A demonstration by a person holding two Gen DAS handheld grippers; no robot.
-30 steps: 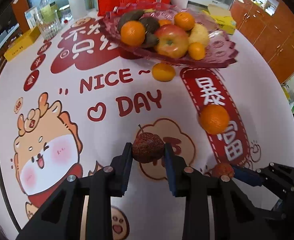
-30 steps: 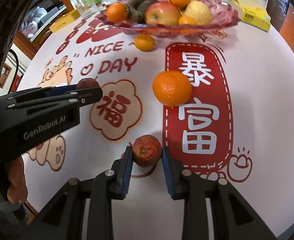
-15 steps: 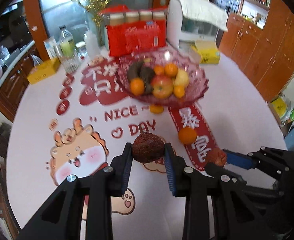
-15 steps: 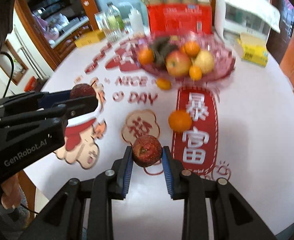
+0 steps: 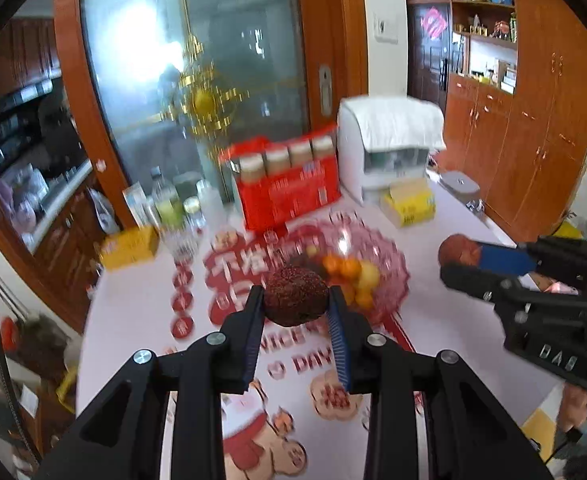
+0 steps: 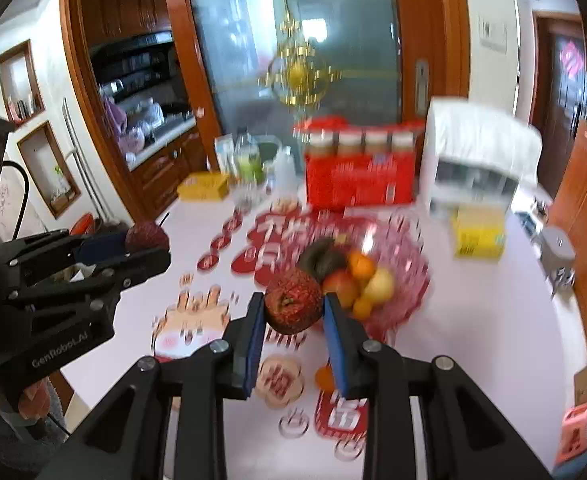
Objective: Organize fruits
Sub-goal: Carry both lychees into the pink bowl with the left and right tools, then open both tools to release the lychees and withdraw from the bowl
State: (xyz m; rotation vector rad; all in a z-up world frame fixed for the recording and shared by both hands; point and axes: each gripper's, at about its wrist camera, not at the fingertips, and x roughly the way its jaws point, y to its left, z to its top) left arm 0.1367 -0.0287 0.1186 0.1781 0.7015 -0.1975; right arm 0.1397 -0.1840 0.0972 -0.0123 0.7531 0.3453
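Left hand-held gripper (image 5: 296,300) pinching dark fruit (image 5: 295,295); pink bowl (image 5: 393,276) holds oranges (image 5: 343,268).

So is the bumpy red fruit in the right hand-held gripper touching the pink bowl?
Apart. In the right wrist view the right hand-held gripper pinches the bumpy red fruit in the air, and the pink glass fruit bowl sits on the table beyond it.

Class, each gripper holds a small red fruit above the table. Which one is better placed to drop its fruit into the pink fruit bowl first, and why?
Right, marginally. The right gripper holds its red fruit beside the pink fruit bowl; the left gripper and its dark red fruit sit farther left.
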